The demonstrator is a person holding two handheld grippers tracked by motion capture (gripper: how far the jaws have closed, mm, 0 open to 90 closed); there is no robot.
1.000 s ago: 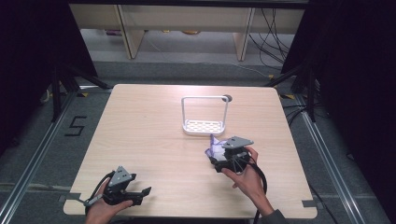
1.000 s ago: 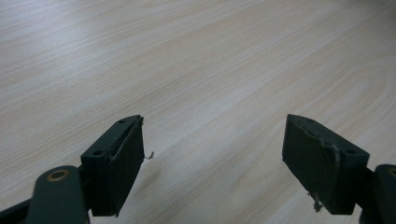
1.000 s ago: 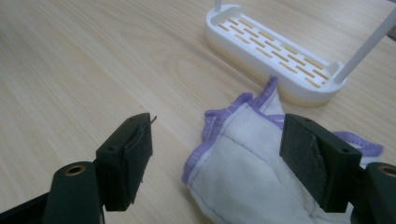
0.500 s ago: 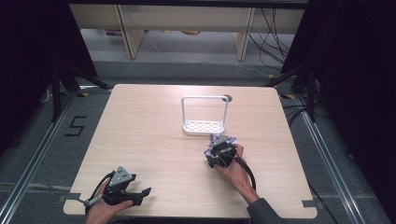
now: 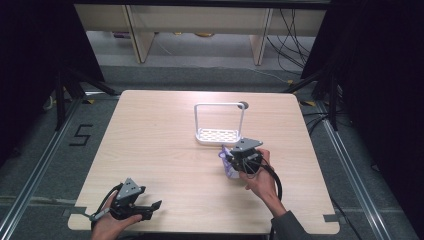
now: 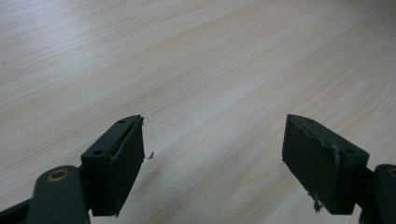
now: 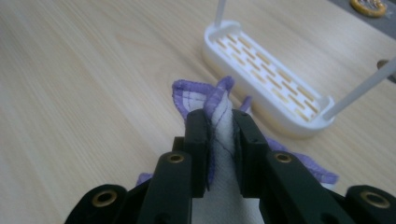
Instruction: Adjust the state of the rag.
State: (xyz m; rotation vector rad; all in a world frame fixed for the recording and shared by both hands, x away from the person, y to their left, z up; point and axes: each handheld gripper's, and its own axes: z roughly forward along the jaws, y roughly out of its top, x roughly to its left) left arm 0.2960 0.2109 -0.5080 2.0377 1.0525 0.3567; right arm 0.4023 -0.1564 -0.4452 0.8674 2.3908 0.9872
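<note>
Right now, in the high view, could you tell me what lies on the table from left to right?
Left tongs → white rack → right tongs, closed on the purple-edged cloth.

The white slotted plastic rack (image 5: 218, 134) stands on the pale wooden table (image 5: 150, 145); the purple-edged white cloth (image 5: 228, 165) lies just before the rack.

Three cameras covering one bench (image 5: 150, 150)
The high view is looking forward and down from above the person's side; each gripper view is riding low along its own jaws, skimming the wood close up, the right one sharing the white rack (image 7: 271, 79) with the high view (image 5: 219, 134).
</note>
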